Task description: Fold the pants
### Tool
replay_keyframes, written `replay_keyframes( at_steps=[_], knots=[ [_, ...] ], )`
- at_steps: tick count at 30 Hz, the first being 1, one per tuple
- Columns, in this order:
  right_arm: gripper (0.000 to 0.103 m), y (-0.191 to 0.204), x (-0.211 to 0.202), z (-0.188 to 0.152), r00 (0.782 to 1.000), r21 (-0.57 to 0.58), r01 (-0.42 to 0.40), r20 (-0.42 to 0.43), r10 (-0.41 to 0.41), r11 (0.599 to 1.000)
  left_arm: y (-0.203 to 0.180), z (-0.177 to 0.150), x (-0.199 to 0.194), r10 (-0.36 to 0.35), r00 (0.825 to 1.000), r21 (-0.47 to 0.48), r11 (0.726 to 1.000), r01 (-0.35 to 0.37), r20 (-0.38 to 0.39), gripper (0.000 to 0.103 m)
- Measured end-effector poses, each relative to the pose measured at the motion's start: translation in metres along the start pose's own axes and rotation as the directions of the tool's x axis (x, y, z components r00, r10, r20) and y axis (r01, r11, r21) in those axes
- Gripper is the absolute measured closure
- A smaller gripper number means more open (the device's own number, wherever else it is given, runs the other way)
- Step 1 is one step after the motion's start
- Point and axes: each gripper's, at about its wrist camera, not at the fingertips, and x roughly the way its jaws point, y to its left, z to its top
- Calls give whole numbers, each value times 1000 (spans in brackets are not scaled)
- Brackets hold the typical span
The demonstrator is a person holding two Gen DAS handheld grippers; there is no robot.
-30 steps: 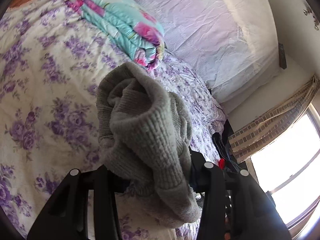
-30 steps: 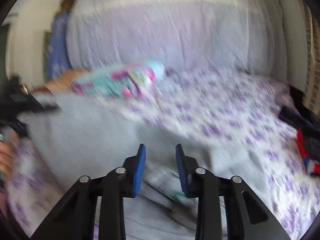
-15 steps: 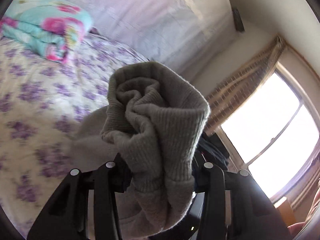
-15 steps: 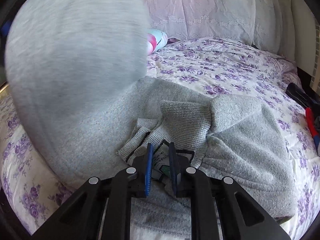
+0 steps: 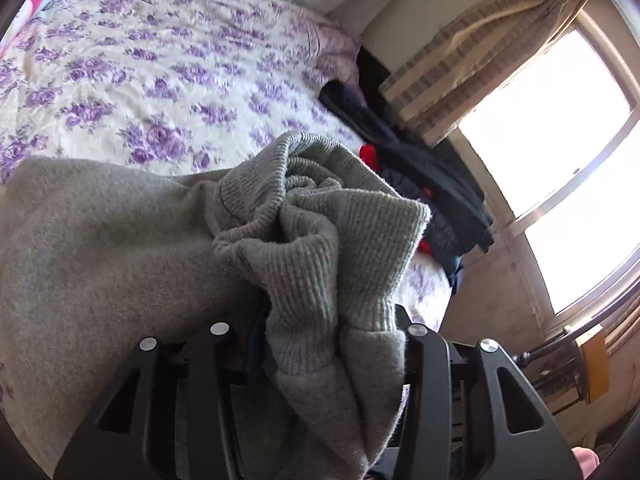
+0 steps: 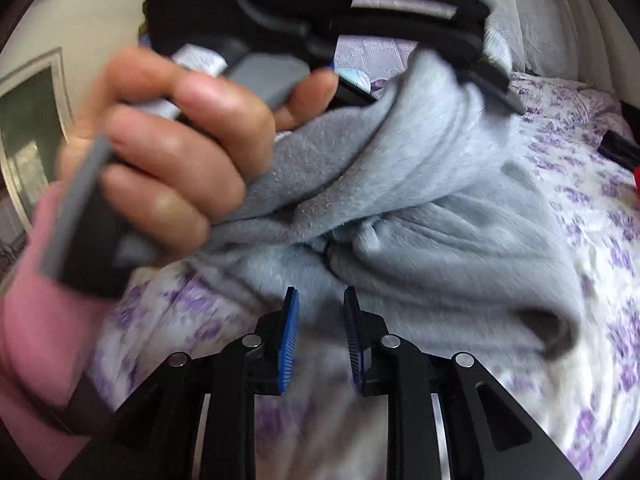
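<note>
Clamped on the ribbed cuff of the grey fleece pants (image 5: pixel 320 232), my left claw (image 5: pixel 312 344) holds that end above the purple-flowered bedspread (image 5: pixel 140 64), while my right claw (image 6: pixel 318 334) hovers spread and empty at six o'clock below the bunched pants, so I judge the folding barely begun.

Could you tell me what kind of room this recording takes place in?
Most likely a home bedroom. A bed with a purple-flowered bedsheet fills the view, striped curtains hang beside a bright window, and the grey pants being folded hang from the left gripper over the bed.
</note>
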Motion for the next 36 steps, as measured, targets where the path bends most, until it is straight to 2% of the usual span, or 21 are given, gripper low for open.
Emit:
replay_keyframes(
  at_steps=[2,3,4,6,9,11,12,13,15,16,17,19,22,23,24,25,27,28,33,36],
  knots=[
    [68,-11,-21,-4,999,29,-37,19,36,999,-5,-1,8,31,999,30,999,-31,-25,55],
    [64,-15,-29,-5,999,44,-39,34,38,998,-6,-3,11,41,999,39,998,-40,-35,50],
    [61,-22,-38,-5,997,60,-41,64,37,997,-9,-5,17,52,997,49,998,-50,-51,39],
    [58,-36,-53,-4,995,107,-44,92,34,993,-17,-9,19,15,997,57,998,-11,-76,24],
    [50,-53,-71,-1,993,143,6,115,-23,990,-29,-10,7,-32,997,64,997,37,-69,21],
    [47,-59,-83,3,988,145,53,139,-73,988,-29,-8,-27,-102,995,56,993,102,-10,19],
    [46,-64,-88,9,982,141,72,163,-95,987,-28,-8,-48,-86,995,63,995,83,47,15],
    [45,-64,-93,14,976,139,83,190,-108,987,-25,-9,-67,-36,993,66,997,29,110,12],
    [33,-66,-98,28,962,148,93,240,-127,985,-13,-14,-101,92,970,47,993,-105,223,10],
    [32,-69,-97,36,955,150,93,266,-131,984,-6,-17,-110,136,959,27,989,-147,250,10],
    [32,-71,-96,41,949,141,89,290,-127,986,4,-22,-119,165,950,-2,985,-171,264,10],
    [32,-72,-86,59,943,108,113,301,-140,988,27,-35,-129,181,946,-77,983,-166,267,10],
    [32,-77,-57,85,949,54,188,249,-196,981,53,-57,-128,240,939,-150,967,-208,244,10],
    [34,-82,-45,90,951,41,223,212,-226,974,59,-65,-127,264,936,-163,960,-230,235,10],
    [44,-85,-35,94,950,26,259,172,-260,965,65,-67,-121,278,933,-171,955,-243,227,10],
    [61,-86,-25,95,945,1,299,138,-296,954,71,-75,-120,287,933,-177,951,-252,215,10],
    [85,-85,-21,92,923,-45,374,115,-367,926,77,-85,-115,290,938,-183,949,-256,192,10],
    [89,-87,-24,92,922,-49,379,106,-373,924,79,-89,-110,288,940,-179,950,-256,181,10],
    [91,-100,-53,76,946,60,311,77,-315,948,71,-102,-90,249,962,-99,966,-238,112,10],
    [87,-120,-36,53,941,127,333,22,-338,934,73,-113,-70,249,966,-78,967,-244,63,9]
  ],
)
